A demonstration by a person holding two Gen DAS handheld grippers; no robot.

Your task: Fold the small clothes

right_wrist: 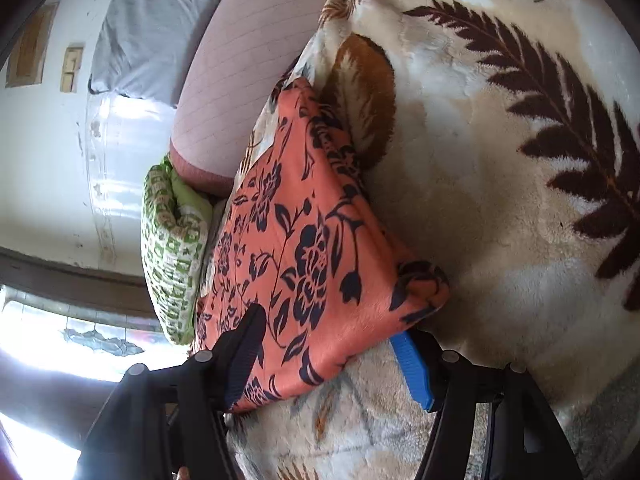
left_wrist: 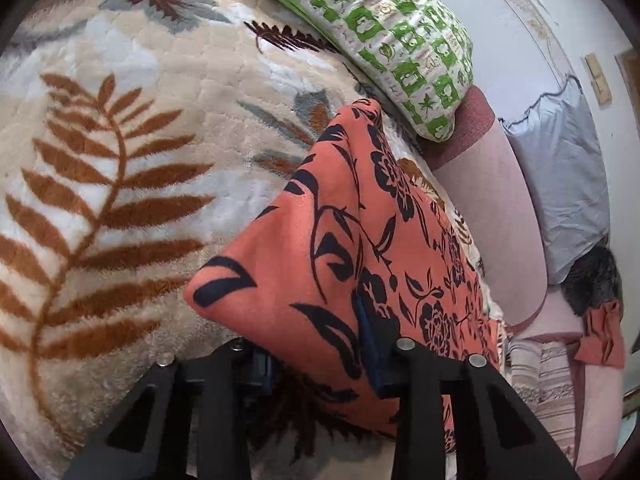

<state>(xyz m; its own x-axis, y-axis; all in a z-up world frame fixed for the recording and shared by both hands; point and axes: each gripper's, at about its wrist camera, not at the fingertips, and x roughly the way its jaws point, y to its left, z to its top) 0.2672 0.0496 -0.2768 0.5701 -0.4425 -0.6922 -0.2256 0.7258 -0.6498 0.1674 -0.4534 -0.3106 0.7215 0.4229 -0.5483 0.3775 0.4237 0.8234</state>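
Only the right wrist view shows a bright window beyond the green-patterned pillow, while the left wrist view alone shows a dark furry heap and a scrap of orange cloth past the pink mattress edge. The orange floral garment, folded over, lies on the leaf-print fleece blanket just beside that mattress edge. The left gripper reaches low over the blanket and grasps the garment's near edge. The right gripper comes in tilted, its fingers spread with the garment's corner lying between them, the blue pad clear of the cloth. A pale grey sheet hangs against the white wall.
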